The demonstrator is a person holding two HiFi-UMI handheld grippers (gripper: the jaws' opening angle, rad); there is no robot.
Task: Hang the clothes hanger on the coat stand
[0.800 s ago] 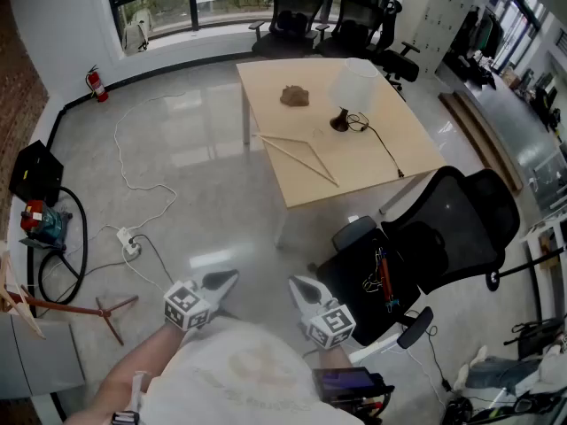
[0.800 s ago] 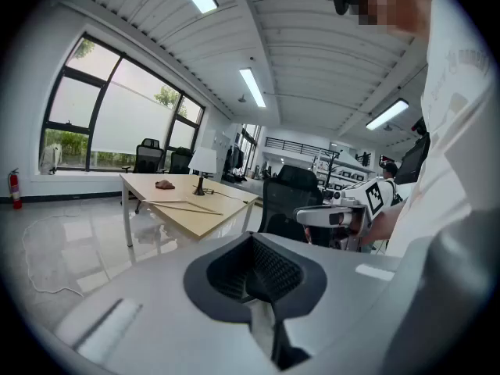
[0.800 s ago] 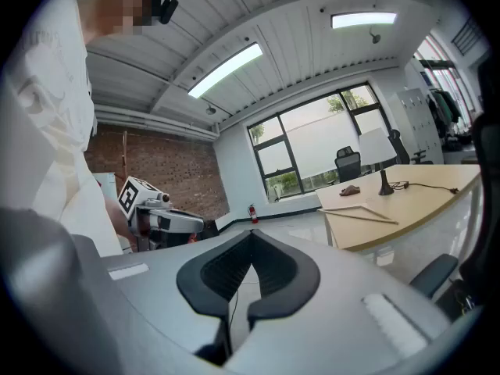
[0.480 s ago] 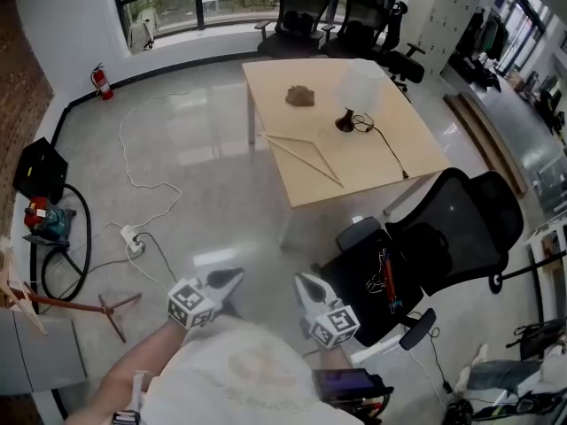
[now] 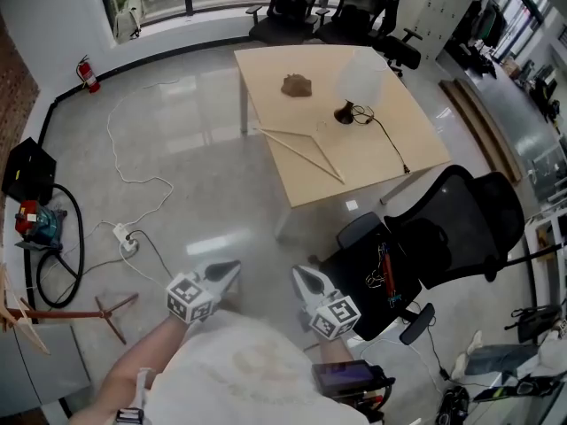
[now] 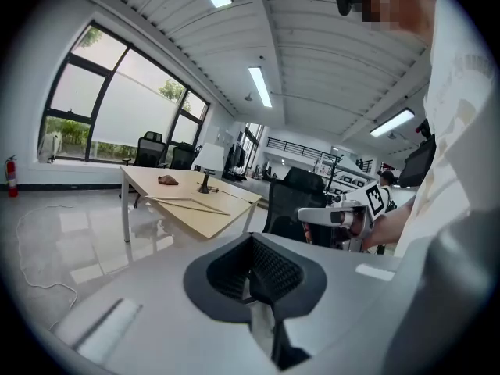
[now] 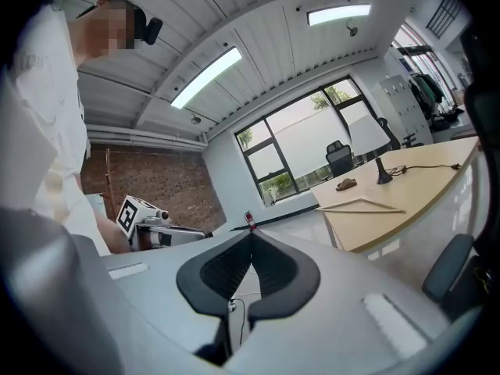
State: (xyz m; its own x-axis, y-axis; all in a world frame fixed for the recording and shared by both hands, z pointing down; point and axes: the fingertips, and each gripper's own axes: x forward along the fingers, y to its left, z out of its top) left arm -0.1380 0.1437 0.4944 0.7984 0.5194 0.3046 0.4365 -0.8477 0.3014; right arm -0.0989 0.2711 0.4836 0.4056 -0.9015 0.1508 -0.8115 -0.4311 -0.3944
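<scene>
Left tool and right tool are held side by side low in front of the person, above the grey floor, both aimed ahead and a little downward. Each tool's own view shows its jaws pressed together with nothing between them. The clothes hanger, a pale wooden triangle, lies flat on the light wooden worktop, close to that worktop's nearer left edge and well ahead of both tools, with neither touching it. Farther back on the same worktop stands a lamp with a white shade, its black cable trailing off toward the right-hand edge, and a small brown lump sits to the lamp's left. The coat stand, a reddish-brown wooden pole with splayed feet, is at the far left of the head view, well apart from the worktop and the clothes hanger. A black office chair stands just right of the right tool, beside the worktop's near corner. On the floor between the coat stand and the worktop lies a white power strip with a thin white cord looping away from it. A red fire extinguisher stands against the wall under the windows.
</scene>
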